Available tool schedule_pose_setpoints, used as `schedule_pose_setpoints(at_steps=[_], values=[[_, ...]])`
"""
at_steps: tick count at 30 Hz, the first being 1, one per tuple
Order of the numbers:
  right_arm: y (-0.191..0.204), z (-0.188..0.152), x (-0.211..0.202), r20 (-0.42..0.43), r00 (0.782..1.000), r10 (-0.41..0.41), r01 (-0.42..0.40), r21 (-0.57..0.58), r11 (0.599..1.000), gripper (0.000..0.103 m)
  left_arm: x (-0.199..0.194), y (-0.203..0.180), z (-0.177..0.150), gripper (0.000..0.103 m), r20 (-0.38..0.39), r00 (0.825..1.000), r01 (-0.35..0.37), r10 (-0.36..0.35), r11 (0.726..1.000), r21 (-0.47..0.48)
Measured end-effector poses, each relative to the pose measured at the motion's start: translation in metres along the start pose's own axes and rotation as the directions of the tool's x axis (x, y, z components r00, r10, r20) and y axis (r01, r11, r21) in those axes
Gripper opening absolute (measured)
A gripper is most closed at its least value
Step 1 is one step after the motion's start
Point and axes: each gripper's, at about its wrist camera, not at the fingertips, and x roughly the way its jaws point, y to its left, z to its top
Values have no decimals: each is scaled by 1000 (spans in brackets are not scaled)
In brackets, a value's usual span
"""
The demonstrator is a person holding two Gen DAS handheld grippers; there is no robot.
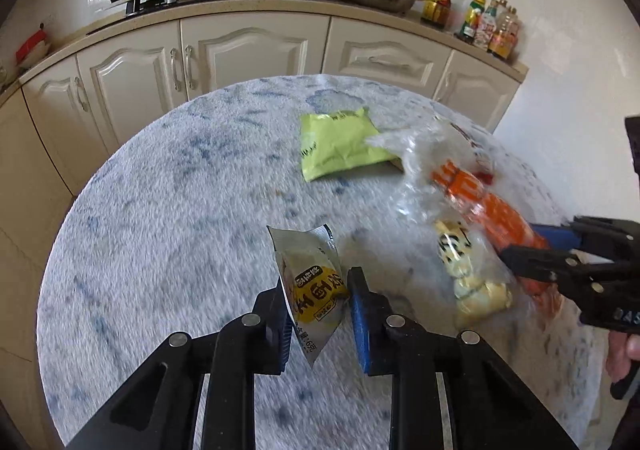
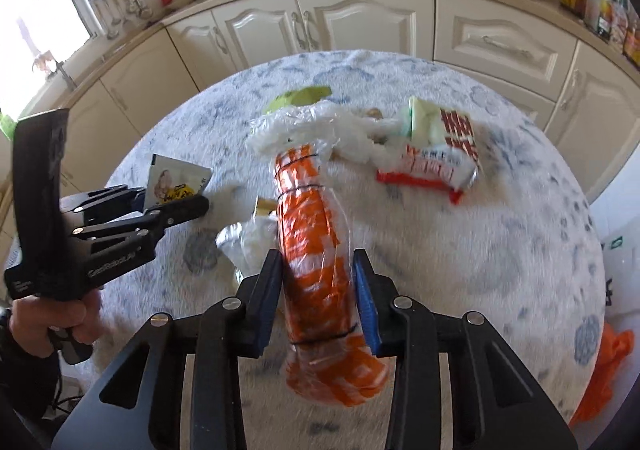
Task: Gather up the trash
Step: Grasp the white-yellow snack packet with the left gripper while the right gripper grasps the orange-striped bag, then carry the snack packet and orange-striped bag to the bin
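While my left gripper point(image 1: 316, 306) pinched the sachet point(image 1: 310, 282), my right gripper point(image 2: 318, 298) clamped the orange wrapper point(image 2: 316, 250) over the table point(image 1: 160, 210).

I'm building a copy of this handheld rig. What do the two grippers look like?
Both the left gripper and the right gripper are black linkage frames with round silver pivot pins and two fingers faced with ribbed blue pads. Seen from the side, each sits on a black pistol-style handle with white lettering on the body. No sleeves or cables are clearly visible.
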Motion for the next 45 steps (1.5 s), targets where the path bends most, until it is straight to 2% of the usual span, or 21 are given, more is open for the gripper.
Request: schedule_pose_setpoints(at_steps=[2, 4, 6, 10, 16, 24, 30, 36, 42, 45], values=[[-3, 2, 8, 4, 1000, -8, 8, 11, 1000, 38, -7, -4, -5, 21, -4, 1000, 7, -7, 1000, 0], [-5, 1, 23, -32, 998, -48, 48, -1, 999, 37, -14, -4, -11, 21, -5, 1000, 13, -13, 1000, -16], [-6, -1, 18, -6, 1000, -27, 27, 28, 999, 31, -23, -7, -14, 21, -2, 1000, 8, -8, 1000, -24], [-14, -11, -14, 92, 995, 41, -53, 134, 990, 31, -42, -8, -20, 21, 24, 1000, 9, -8, 1000, -23], [-17, -30, -51, 147, 986, 73, -102, 200, 975, 31, -71, -20, -25, 21, 60, 998, 26, -25, 1000, -8], [-13, -42, -105, 255, 966, 44, -104, 229, 968, 31, -125, -41, -25, 21, 146, 988, 44, -48, 998, 34], [-14, -51, -158, 351, 936, -42, -55, 261, 964, 31, -170, -69, -19, 21, 218, 974, 40, -62, 994, 103], [-28, -68, -214, 426, 890, -162, 17, 325, 946, 31, -205, -113, -15, 21, 281, 953, 59, -115, 978, 198], [-56, -100, -262, 443, 836, -323, 111, 440, 891, 31, -218, -160, -16, 21, 289, 934, 126, -210, 950, 286], [-73, -121, -280, 439, 815, -379, 130, 499, 857, 31, -219, -187, -20, 21, 274, 924, 168, -267, 927, 335]])
